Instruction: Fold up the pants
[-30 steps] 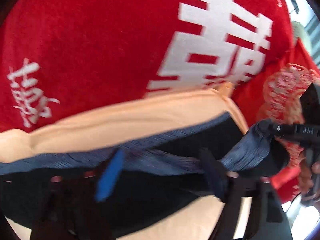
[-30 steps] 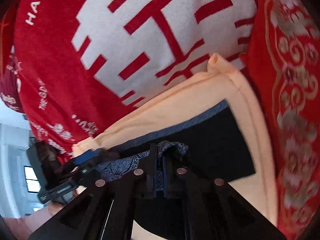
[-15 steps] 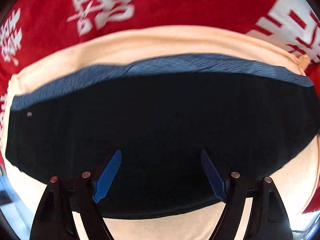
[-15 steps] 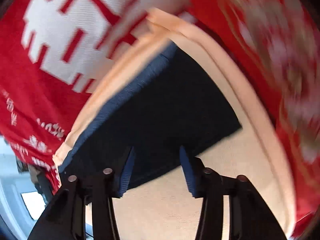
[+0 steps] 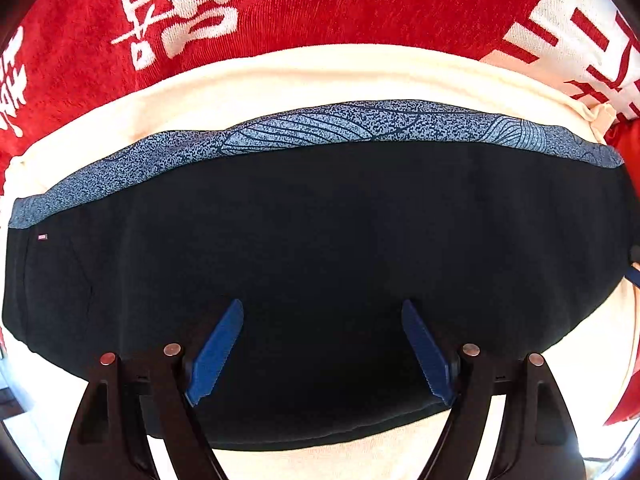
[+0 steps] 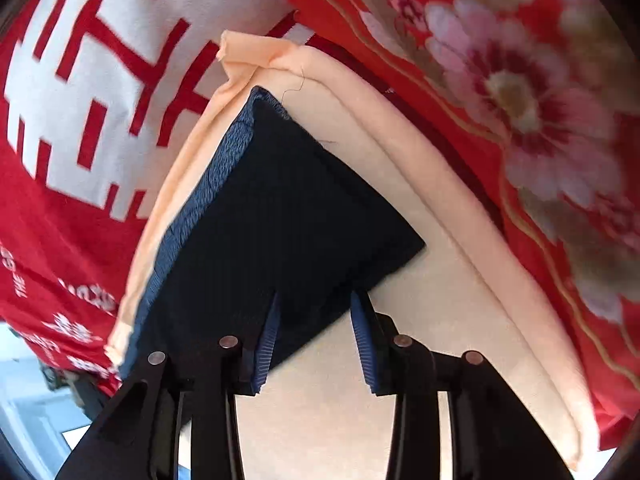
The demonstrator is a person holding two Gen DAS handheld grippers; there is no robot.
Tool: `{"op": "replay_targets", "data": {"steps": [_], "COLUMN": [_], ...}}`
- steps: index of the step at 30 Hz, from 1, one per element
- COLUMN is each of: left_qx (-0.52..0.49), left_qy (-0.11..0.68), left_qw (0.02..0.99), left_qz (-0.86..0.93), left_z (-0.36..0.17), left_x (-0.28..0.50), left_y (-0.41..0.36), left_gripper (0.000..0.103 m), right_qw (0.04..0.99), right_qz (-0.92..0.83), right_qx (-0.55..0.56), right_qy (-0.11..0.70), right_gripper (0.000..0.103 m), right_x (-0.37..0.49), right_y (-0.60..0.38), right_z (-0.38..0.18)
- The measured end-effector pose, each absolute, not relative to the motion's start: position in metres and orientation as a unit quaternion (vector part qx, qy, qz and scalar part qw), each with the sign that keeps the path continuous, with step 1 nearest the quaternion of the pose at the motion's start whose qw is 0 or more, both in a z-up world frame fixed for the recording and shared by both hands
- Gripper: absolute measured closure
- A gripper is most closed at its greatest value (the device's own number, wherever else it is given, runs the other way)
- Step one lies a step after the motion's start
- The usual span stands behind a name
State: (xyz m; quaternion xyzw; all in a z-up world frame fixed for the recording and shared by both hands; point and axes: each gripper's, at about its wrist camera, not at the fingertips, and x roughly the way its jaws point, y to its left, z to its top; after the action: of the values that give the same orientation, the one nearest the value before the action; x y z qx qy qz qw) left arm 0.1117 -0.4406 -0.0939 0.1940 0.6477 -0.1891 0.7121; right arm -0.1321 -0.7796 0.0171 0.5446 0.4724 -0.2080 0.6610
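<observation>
The pants (image 5: 320, 272) lay folded flat on the cream pad (image 5: 320, 76), soft, light and limp, best pinched at an edge; left gripper (image 5: 322, 352) stood open and empty, right gripper (image 6: 314, 340) was closing, still clear of the cloth.

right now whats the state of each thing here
pants: folded flat on the cushion, patterned waistband along the far edge
cushion: lying flat under the pants
left gripper: open, above the pants
right gripper: closing, open over the pants edge, not pinching
</observation>
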Motion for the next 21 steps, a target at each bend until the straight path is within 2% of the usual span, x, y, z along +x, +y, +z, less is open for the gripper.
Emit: {"op": "replay_targets", "data": {"steps": [1, 2, 6, 8, 11, 16, 21], "left_qx": [0.193, 0.192, 0.197, 0.205, 0.205, 0.196, 0.204], "left_qy": [0.648, 0.65, 0.654, 0.648, 0.66, 0.63, 0.607], "left_qw": [0.712, 0.711, 0.704, 0.708, 0.699, 0.721, 0.738], "left_qz": [-0.189, -0.188, -0.194, -0.193, -0.184, -0.213, -0.214], "left_z": [-0.094, -0.093, -0.093, -0.091, -0.087, -0.062, -0.078], "left_x": [0.112, 0.113, 0.104, 0.106, 0.109, 0.13, 0.159], "left_y": [-0.442, -0.442, -0.432, -0.42, -0.424, -0.449, -0.492], "left_gripper": [0.021, 0.021, 0.019, 0.016, 0.016, 0.016, 0.016], "right_qw": [0.666, 0.671, 0.696, 0.679, 0.677, 0.739, 0.745], "right_qz": [-0.204, -0.2, -0.189, -0.182, -0.175, -0.151, -0.144], "right_qx": [0.544, 0.541, 0.504, 0.473, 0.469, 0.42, 0.373], "right_qy": [0.468, 0.467, 0.475, 0.531, 0.539, 0.503, 0.534], "right_gripper": [0.082, 0.095, 0.094, 0.08, 0.072, 0.071, 0.071], "right_x": [-0.128, -0.126, -0.133, -0.131, -0.13, -0.106, -0.049], "right_y": [-0.781, -0.781, -0.774, -0.772, -0.777, -0.766, -0.776], "right_z": [0.015, 0.017, 0.032, 0.011, 0.021, 0.071, 0.043]}}
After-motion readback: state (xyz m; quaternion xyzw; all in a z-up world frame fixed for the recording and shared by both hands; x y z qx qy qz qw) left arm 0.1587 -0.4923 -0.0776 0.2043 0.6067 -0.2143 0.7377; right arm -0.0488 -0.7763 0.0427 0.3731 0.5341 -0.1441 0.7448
